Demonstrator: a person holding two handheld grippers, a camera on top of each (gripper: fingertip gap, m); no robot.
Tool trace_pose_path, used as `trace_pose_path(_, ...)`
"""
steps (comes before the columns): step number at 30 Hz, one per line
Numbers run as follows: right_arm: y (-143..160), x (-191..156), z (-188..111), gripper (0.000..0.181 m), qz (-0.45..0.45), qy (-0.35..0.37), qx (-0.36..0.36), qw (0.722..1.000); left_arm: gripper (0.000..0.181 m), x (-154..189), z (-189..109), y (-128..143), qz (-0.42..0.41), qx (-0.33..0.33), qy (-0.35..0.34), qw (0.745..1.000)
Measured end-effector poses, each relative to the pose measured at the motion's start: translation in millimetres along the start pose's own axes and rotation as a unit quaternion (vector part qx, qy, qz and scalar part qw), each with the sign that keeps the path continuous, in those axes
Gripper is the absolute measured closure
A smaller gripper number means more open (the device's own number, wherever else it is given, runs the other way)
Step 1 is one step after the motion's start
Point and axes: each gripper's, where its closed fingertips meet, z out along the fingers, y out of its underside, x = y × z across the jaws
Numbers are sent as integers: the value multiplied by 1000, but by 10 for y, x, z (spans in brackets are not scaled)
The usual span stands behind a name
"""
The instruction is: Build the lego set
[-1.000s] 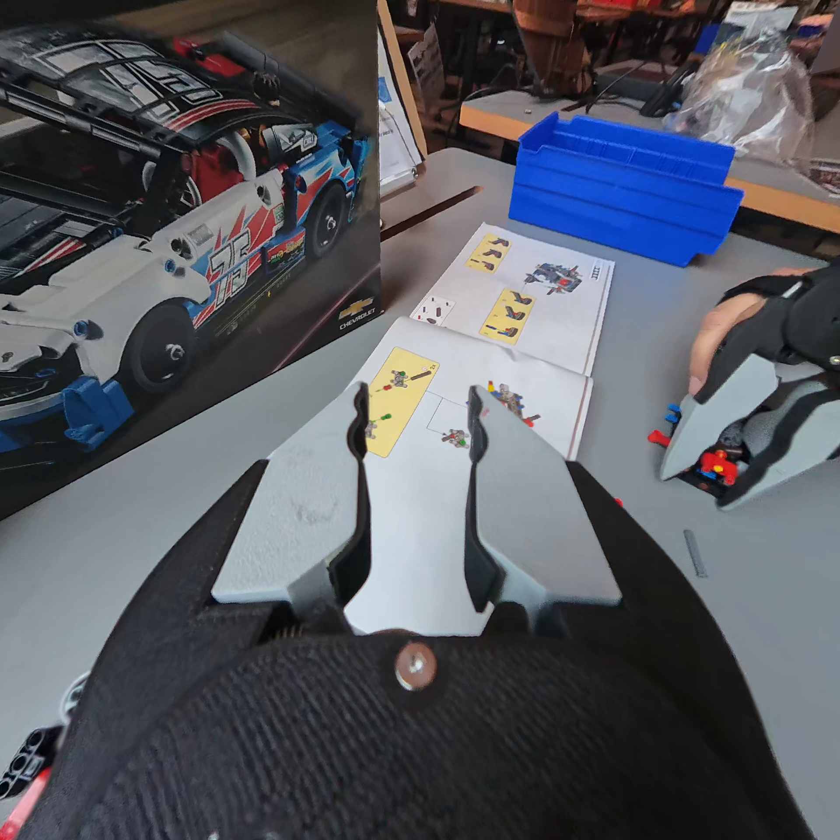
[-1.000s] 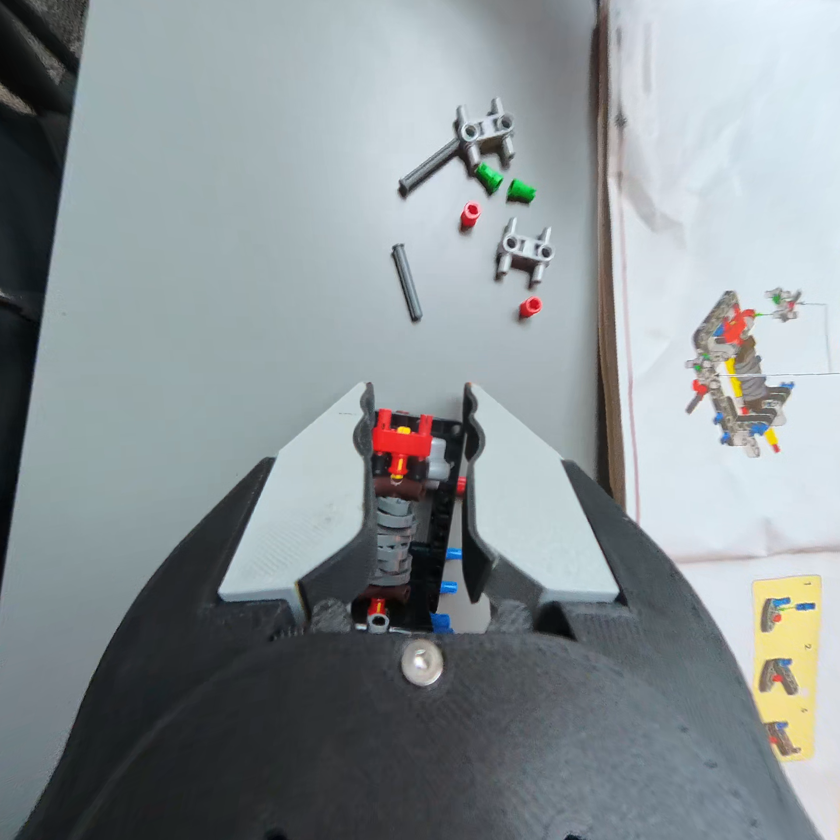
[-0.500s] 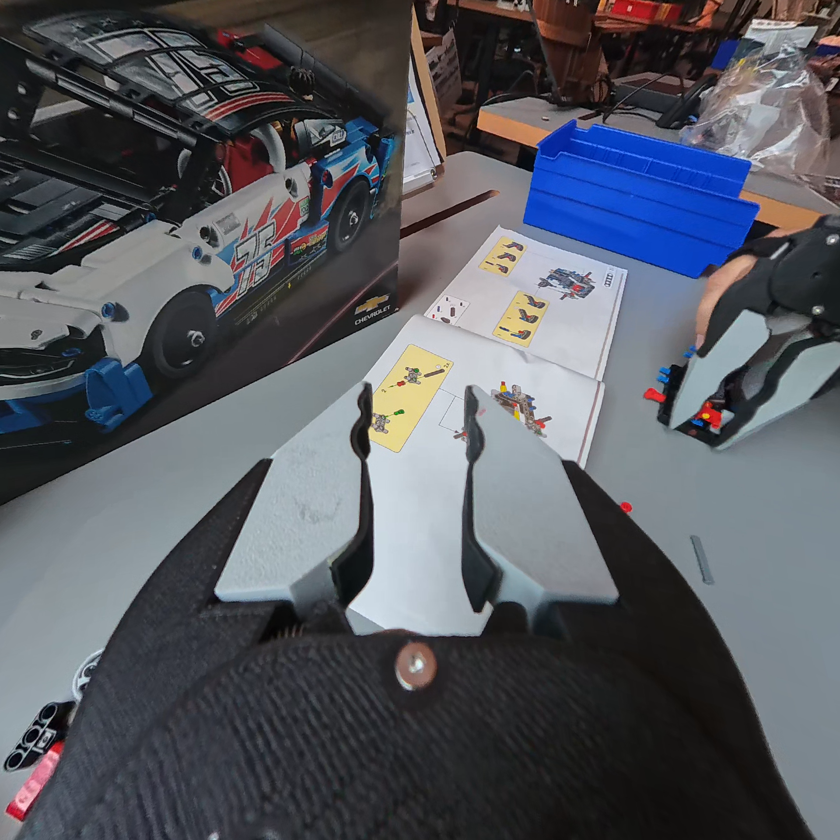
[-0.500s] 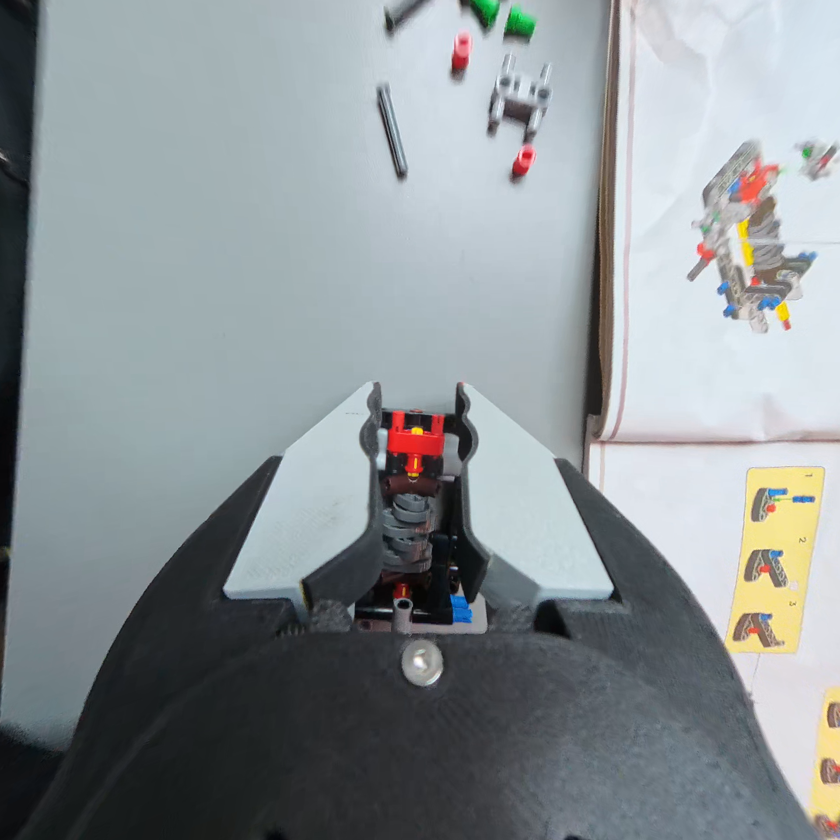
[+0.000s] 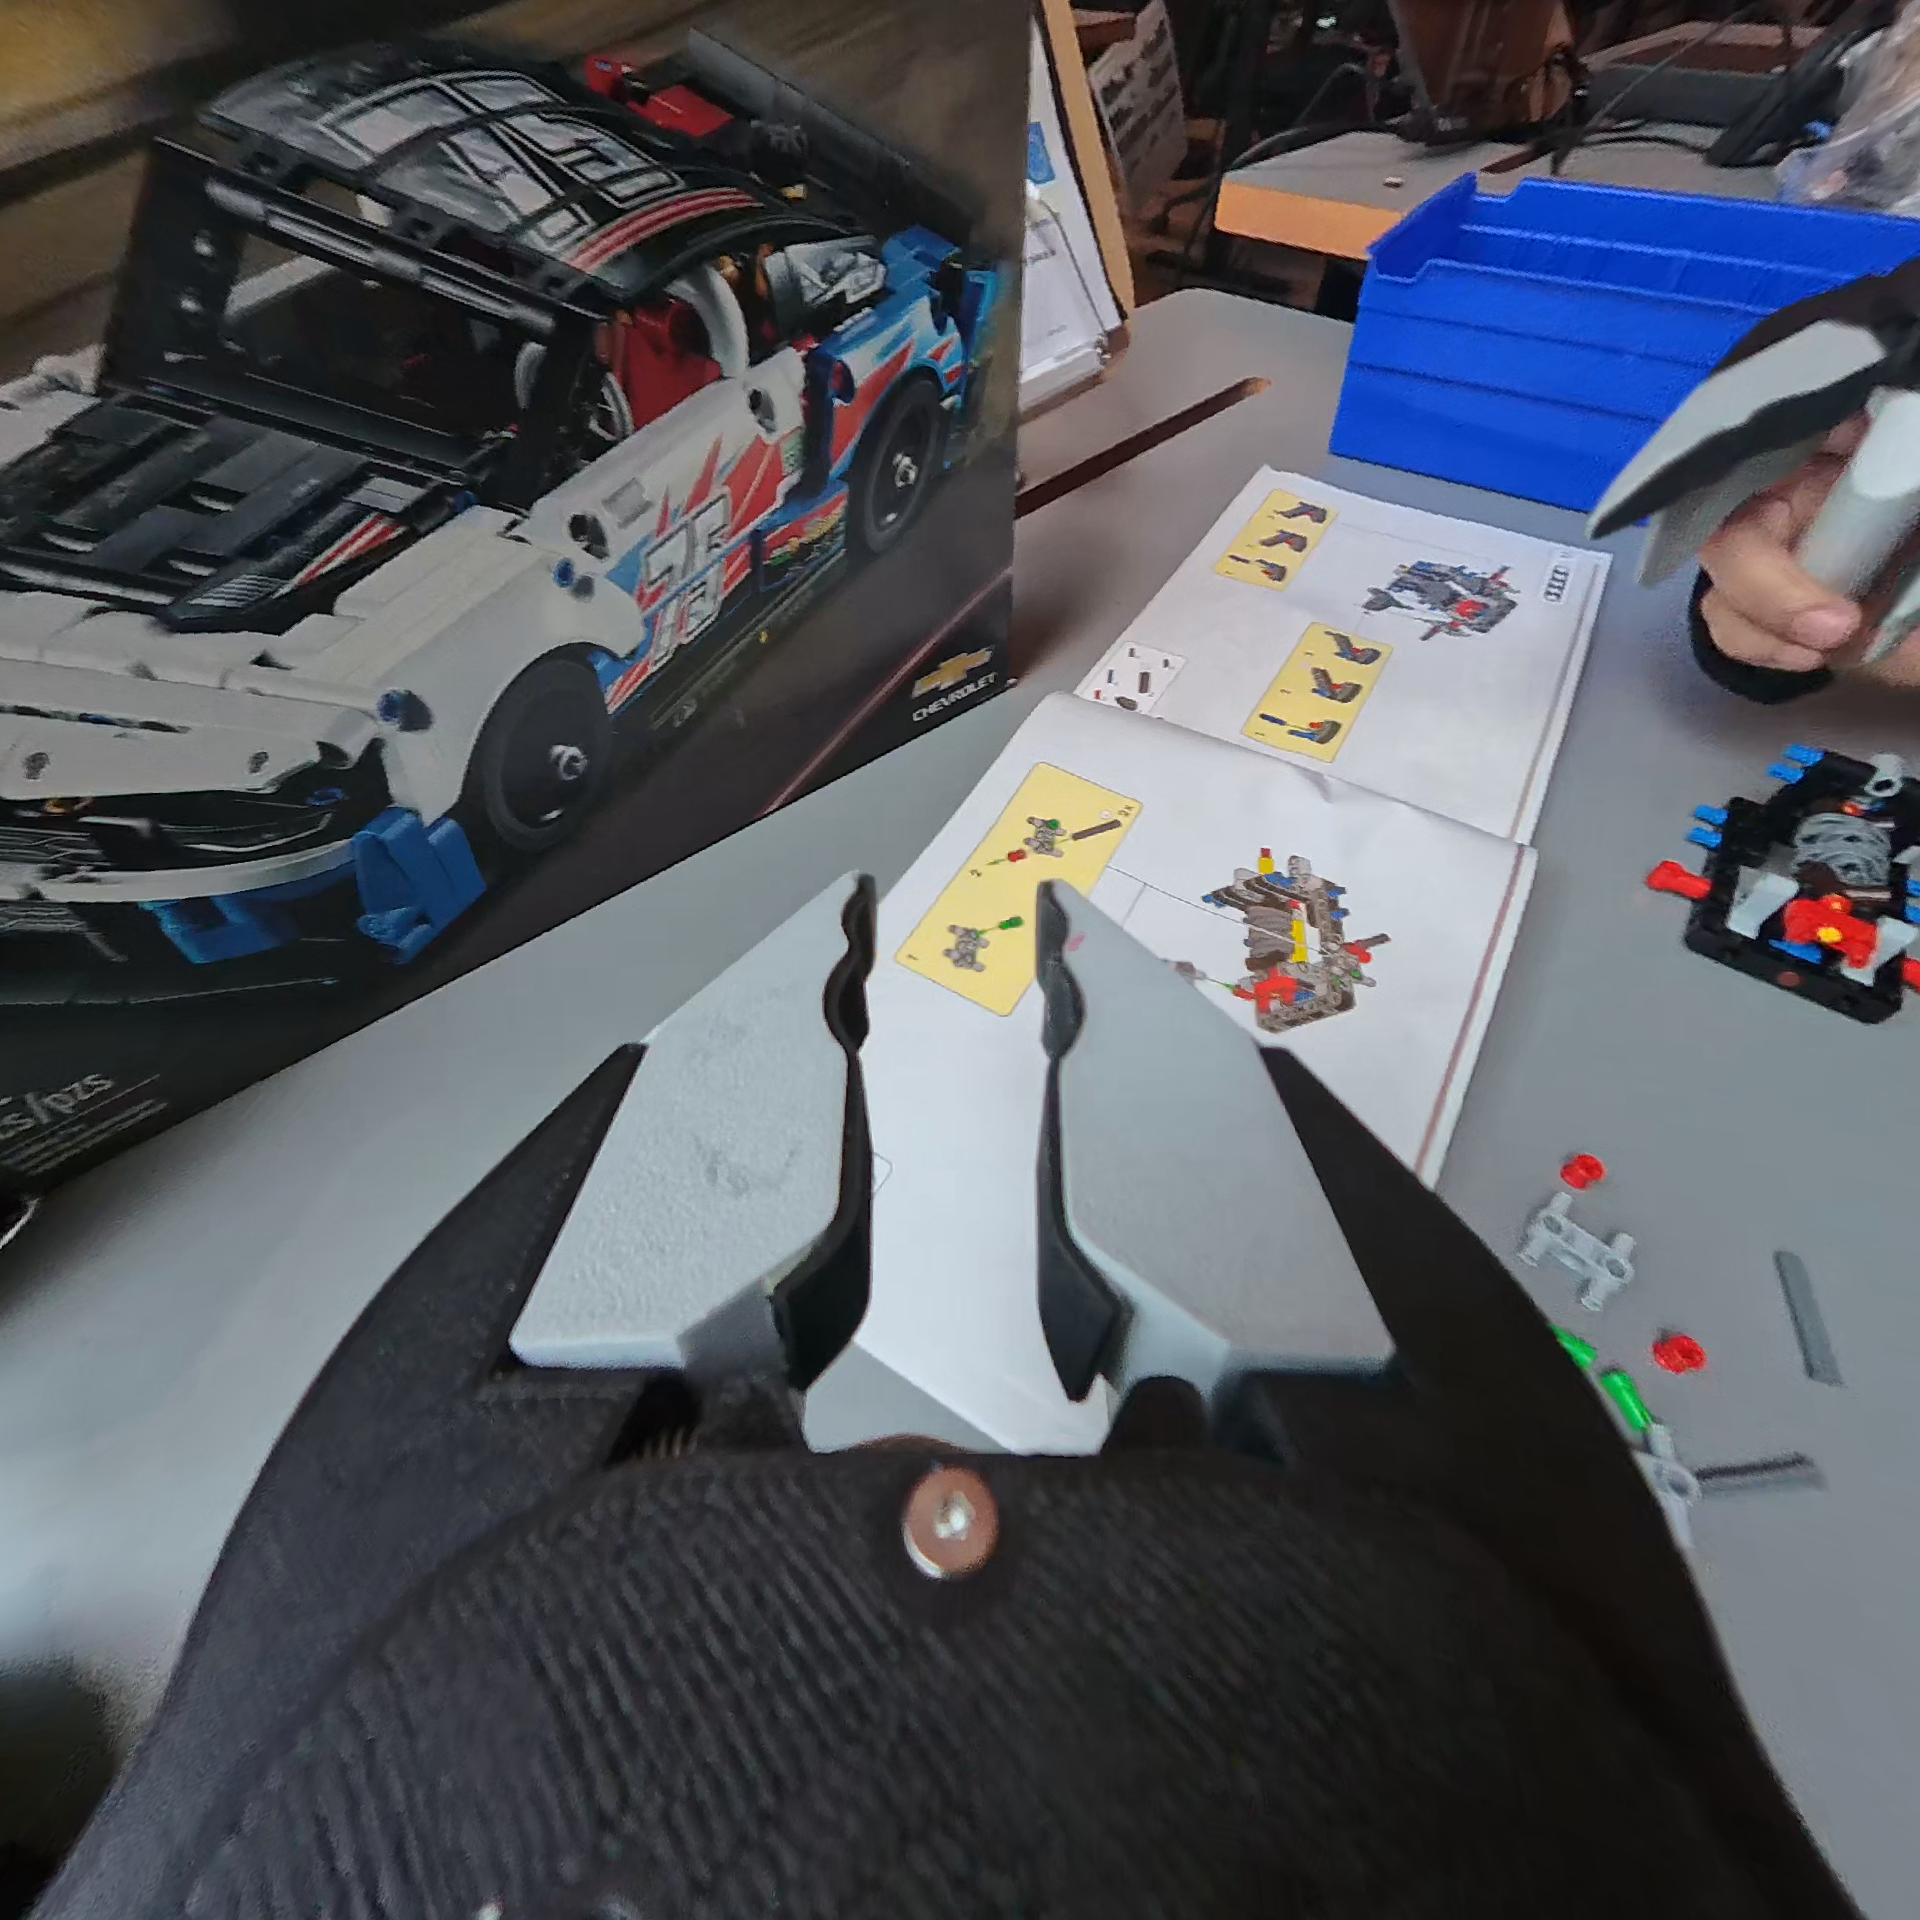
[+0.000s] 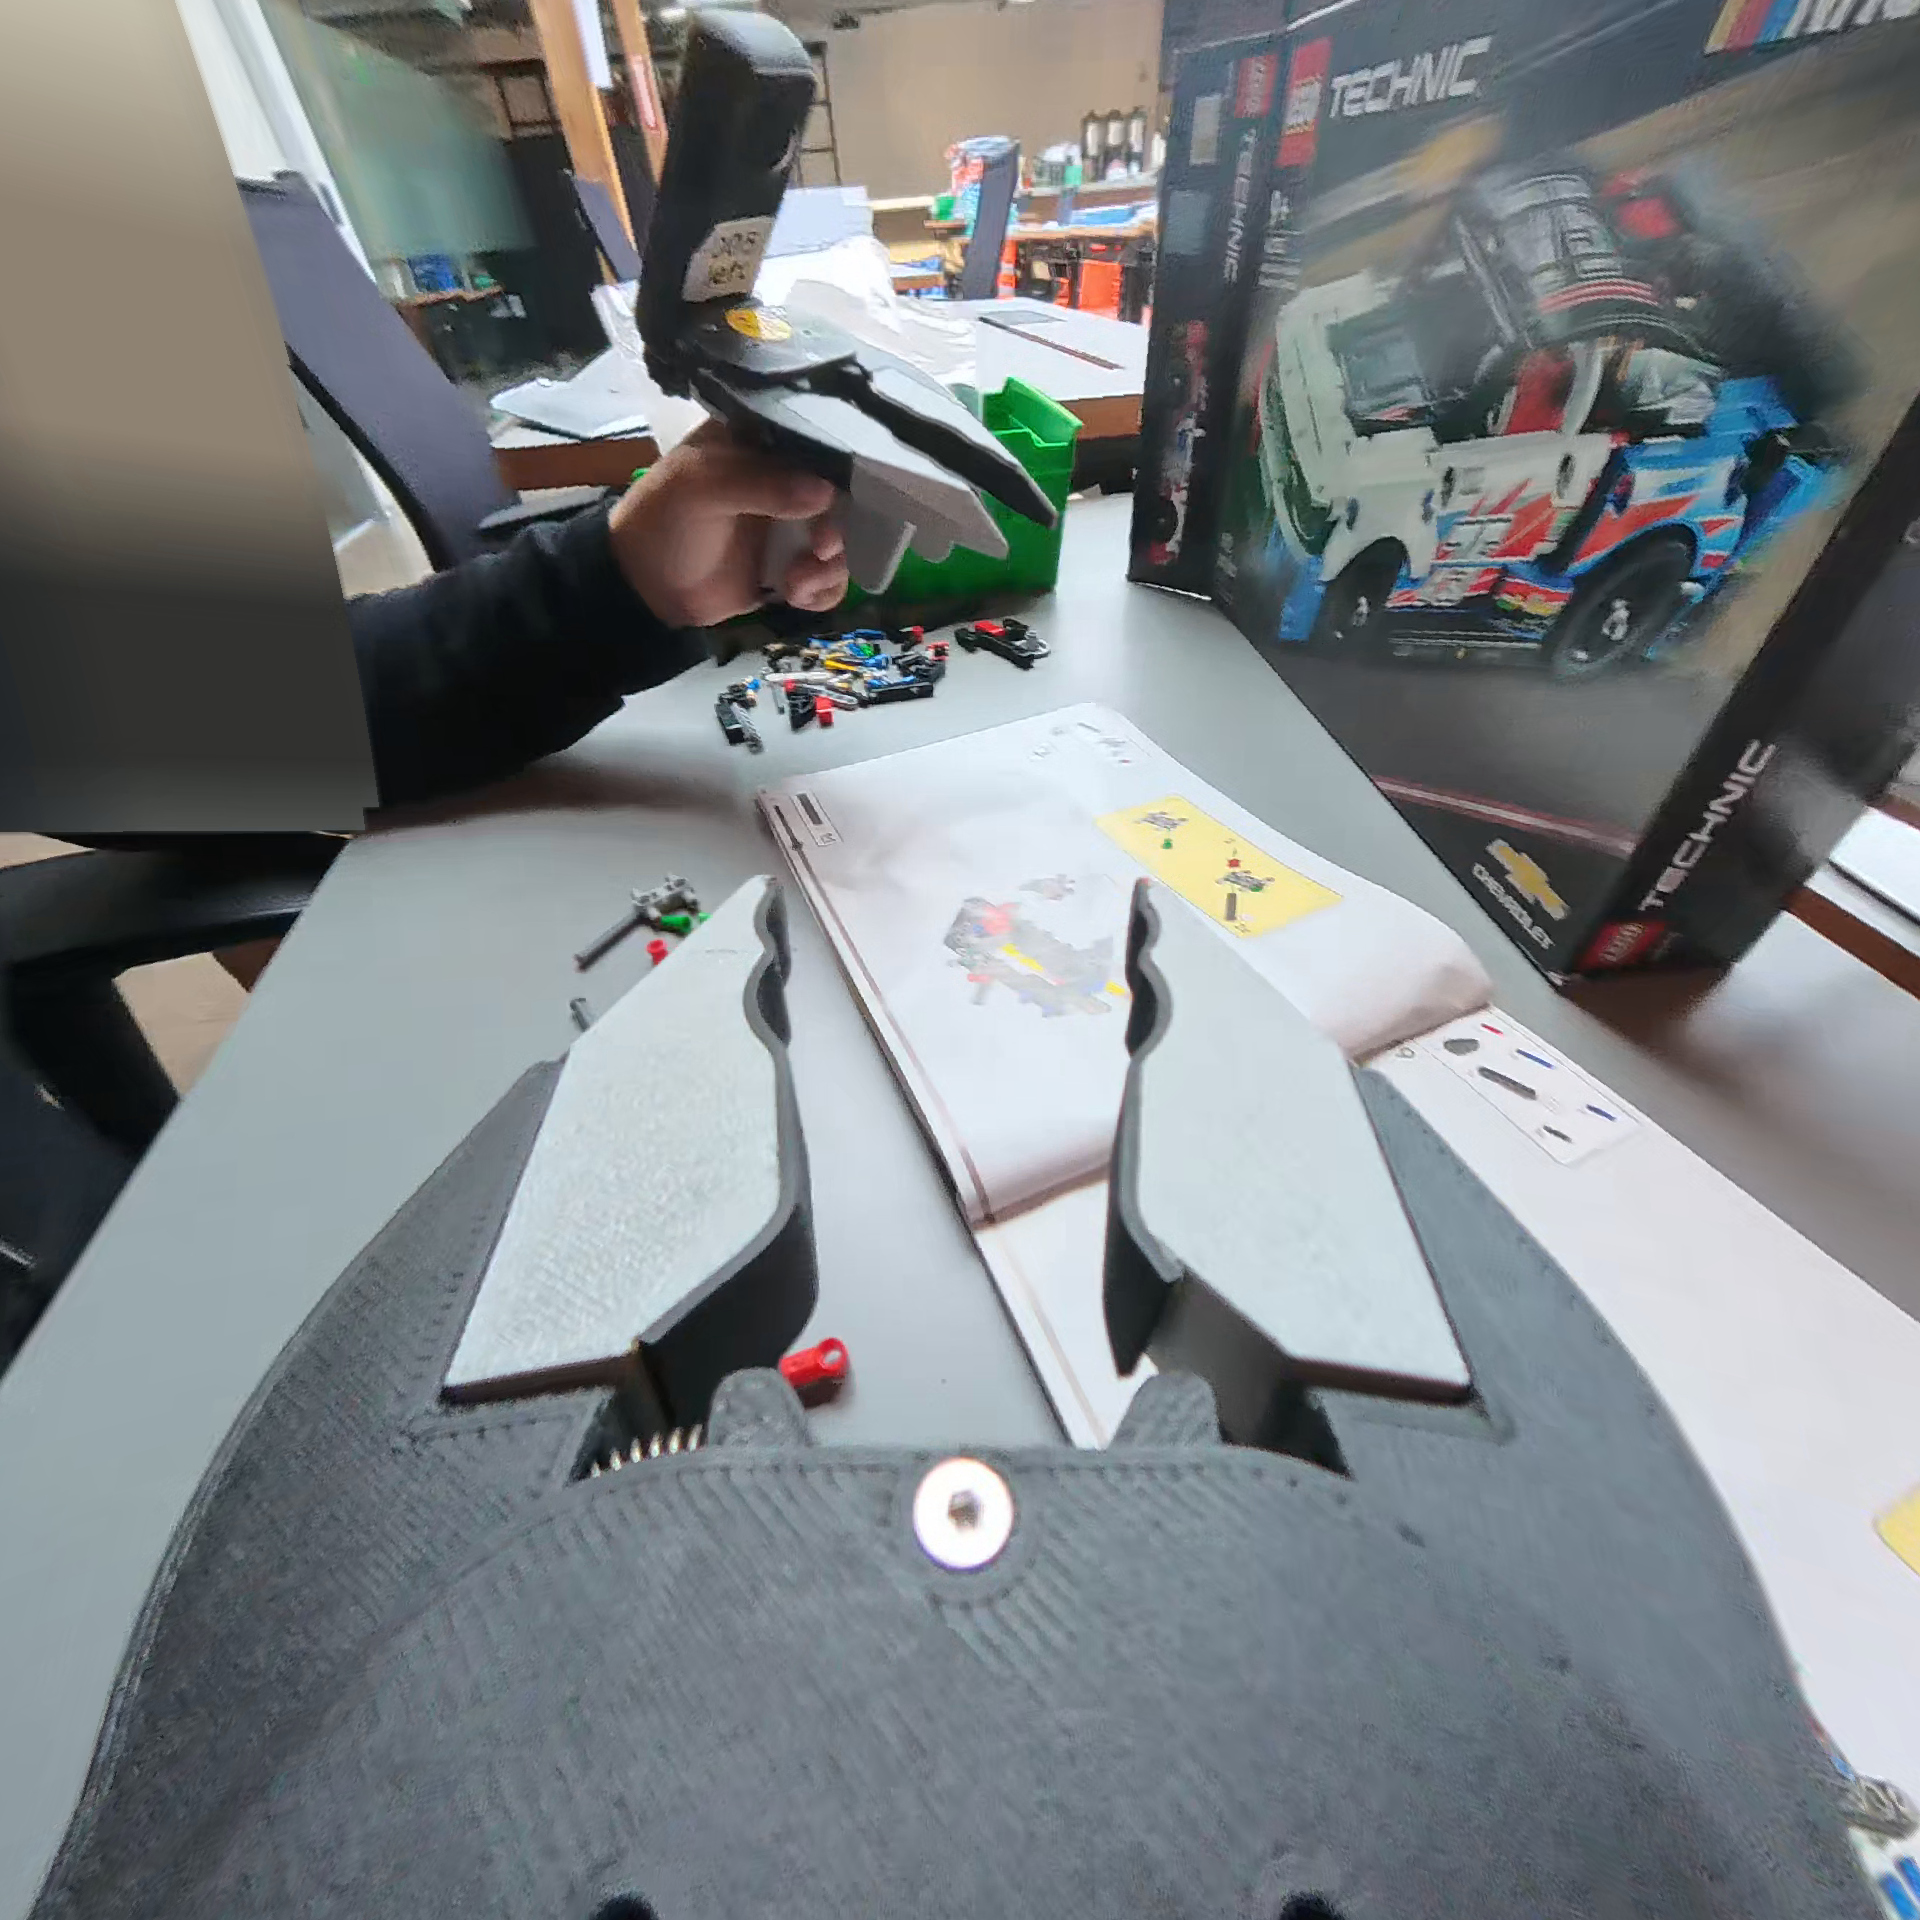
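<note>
The partly built lego assembly (image 5: pixel 1808 894), a black frame with grey, red and blue parts, lies on the grey table (image 5: pixel 1662 1039) to the right of the open instruction booklet (image 5: pixel 1247 831). My left gripper (image 5: pixel 951 914) is open and empty above the booklet's near page. It also shows in the right wrist view (image 6: pixel 1023 530), held up in a hand. My right gripper (image 6: pixel 956 914) is wide open and empty over the booklet's edge (image 6: pixel 1039 935). In the left wrist view it is raised at the far right (image 5: pixel 1631 540), above and behind the assembly.
Loose parts lie right of the booklet: red pins (image 5: pixel 1581 1171), a grey connector (image 5: pixel 1574 1247), green pins (image 5: pixel 1600 1371), a dark axle (image 5: pixel 1808 1320). A red pin (image 6: pixel 816 1361) lies under my right gripper. The set's box (image 5: pixel 468 520), a blue bin (image 5: pixel 1621 312), a green bin (image 6: pixel 1023 499) and a parts pile (image 6: pixel 862 665) stand around. My hands' fingertips stand some 20 cm from each other. Between my right fingertips and the grey connector (image 5: pixel 1574 1247) there is roughly 15 cm.
My right gripper has opened and let go of the assembly, which now lies on the table. It has lifted and turned towards the box. My left gripper has shifted slightly, still open.
</note>
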Motion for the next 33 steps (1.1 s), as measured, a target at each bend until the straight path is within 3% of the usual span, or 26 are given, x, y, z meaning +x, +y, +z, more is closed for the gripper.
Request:
trace_pose_path(15,380,268,-31,134,-75,93,-68,990,159,-178,-29,-6,-40,18,-38,998)
trace_pose_path(33,593,401,-43,140,-71,100,-111,986,162,-126,3,1,-25,12,-35,999)
